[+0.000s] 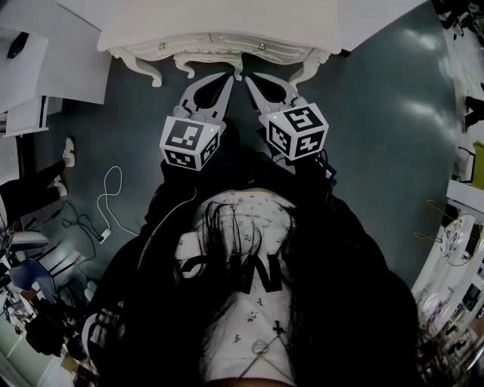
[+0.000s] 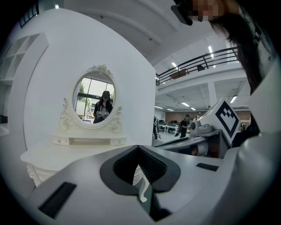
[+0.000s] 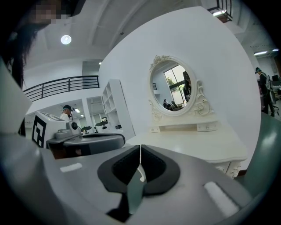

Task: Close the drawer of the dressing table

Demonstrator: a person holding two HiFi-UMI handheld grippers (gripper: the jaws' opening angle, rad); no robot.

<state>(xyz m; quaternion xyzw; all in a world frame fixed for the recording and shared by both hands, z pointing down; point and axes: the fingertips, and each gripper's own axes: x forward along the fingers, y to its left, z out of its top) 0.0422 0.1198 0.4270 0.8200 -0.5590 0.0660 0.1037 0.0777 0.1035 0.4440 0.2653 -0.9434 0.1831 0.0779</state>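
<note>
**Just short of the drawer front: where the push could go wrong**

Centrally under the near edge of the dressing table [image 1: 219,19] lies the carved drawer front [image 1: 212,44], with one knob [image 1: 161,46] to the left and one knob [image 1: 262,47] to the right. From above it cannot be told how far the drawer stands out.

The left gripper [image 1: 218,82] and right gripper [image 1: 255,83] point at the middle of that front, close beside each other. Both appear near it but not in contact. In the gripper views, the left gripper [image 2: 139,154] shows its jaws drawn together to a thin slit. The right gripper [image 3: 140,154] shows the same, and neither has hold of anything.

Likely hazards, as judged from this pose:
- Narrow closed tips could skate off the curved carving and scratch it.
- Pressure that drifts toward one side could skew the drawer and jam it.
- The two grippers, converging at the centre, could knock together.
- A hard shove might push the slender-legged table itself toward the far wall and shake the oval mirror [image 2: 94,100].
</note>
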